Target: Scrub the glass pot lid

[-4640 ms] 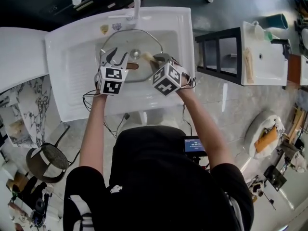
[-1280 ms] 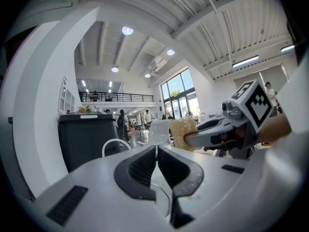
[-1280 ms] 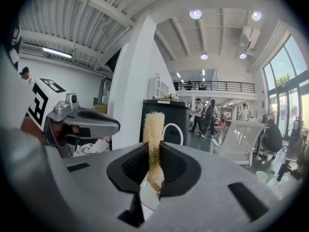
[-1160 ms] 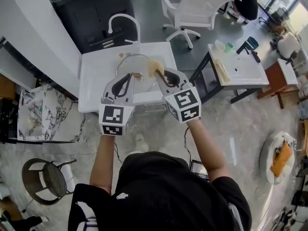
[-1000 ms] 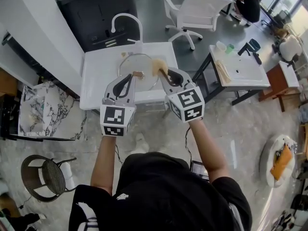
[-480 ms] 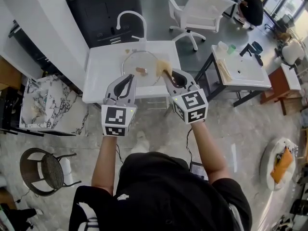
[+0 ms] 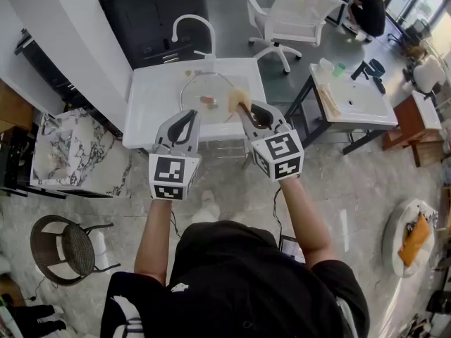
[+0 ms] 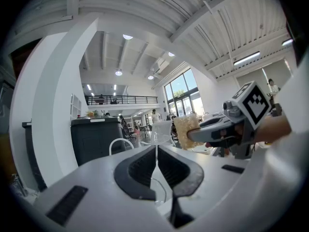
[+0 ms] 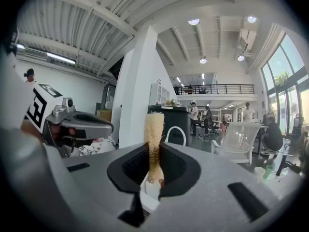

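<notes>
The glass pot lid lies in the basin of the white sink, its brown knob facing up. Both grippers are held up in the air on the near side of the sink, well clear of the lid. My left gripper is shut with nothing between its jaws. My right gripper is shut on a yellow sponge, which sticks up from between its jaws. Each gripper view shows the other gripper beside it: the right gripper and the left gripper.
A white faucet arches over the sink's far edge, with a black cabinet behind it. A white chair and a side table with cups stand to the right. A marble top and a round stool are at the left.
Earlier both grippers were down at the lid in the sink; they have since lifted away from it. Over the last second they hold almost still and the sponge stays gripped.
</notes>
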`<state>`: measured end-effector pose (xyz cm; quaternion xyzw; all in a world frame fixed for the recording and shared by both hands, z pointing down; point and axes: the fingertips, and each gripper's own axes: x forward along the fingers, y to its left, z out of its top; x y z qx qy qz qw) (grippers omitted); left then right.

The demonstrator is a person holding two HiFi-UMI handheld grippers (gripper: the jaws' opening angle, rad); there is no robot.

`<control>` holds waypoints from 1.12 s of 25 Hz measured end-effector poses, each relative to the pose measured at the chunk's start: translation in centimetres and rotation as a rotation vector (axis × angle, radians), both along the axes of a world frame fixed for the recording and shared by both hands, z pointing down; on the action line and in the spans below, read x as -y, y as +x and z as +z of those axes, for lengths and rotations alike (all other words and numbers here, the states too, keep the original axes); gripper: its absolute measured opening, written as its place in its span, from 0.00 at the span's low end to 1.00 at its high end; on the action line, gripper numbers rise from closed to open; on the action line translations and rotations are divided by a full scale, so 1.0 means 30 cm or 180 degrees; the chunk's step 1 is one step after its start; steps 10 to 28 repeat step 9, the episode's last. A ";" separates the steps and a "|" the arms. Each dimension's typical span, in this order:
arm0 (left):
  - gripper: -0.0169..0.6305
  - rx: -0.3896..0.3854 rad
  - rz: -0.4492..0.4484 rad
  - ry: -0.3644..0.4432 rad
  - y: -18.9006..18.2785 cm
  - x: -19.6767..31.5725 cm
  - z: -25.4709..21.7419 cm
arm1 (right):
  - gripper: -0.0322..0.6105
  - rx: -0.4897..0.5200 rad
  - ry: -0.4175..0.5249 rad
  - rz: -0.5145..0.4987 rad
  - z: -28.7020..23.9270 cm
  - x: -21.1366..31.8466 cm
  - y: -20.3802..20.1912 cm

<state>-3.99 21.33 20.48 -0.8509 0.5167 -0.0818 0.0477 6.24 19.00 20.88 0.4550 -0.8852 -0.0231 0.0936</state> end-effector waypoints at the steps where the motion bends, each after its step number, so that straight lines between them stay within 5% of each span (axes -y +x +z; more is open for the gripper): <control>1: 0.05 0.0002 -0.0004 -0.0001 -0.001 0.001 0.004 | 0.09 0.0000 0.0000 0.0000 0.000 0.000 -0.001; 28: 0.05 0.0023 0.0015 -0.0038 0.004 -0.012 0.017 | 0.09 -0.0011 -0.0014 0.0001 0.004 -0.009 0.005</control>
